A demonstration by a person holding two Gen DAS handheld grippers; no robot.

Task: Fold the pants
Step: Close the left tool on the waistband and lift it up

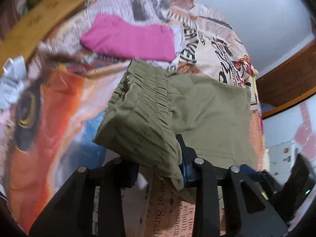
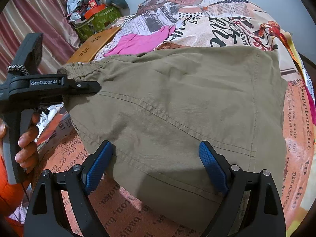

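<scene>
Clearly, our left gripper [image 1: 158, 169] was clamped on the elastic waistband corner of the olive pants [image 2: 177, 106], and this corner hung lifted above the bedsheet [image 2: 296, 138]. To make the fold well, we judged that the grip must stay firm and that the corner should travel low and straight over the cloth, so that the layer under it does not drag or wrinkle. Our right gripper [image 2: 156, 165] stood with its blue pads [image 2: 96, 165] wide apart, one at each side of the near edge of the pants, and pressed on nothing. It could hold the lower layer down if needed. Outward from the grippers, the pants lay spread over the printed bedsheet on the bed, and a pink garment [image 1: 130, 39] lay just beyond the waistband, near a wooden board [image 2: 94, 45].
</scene>
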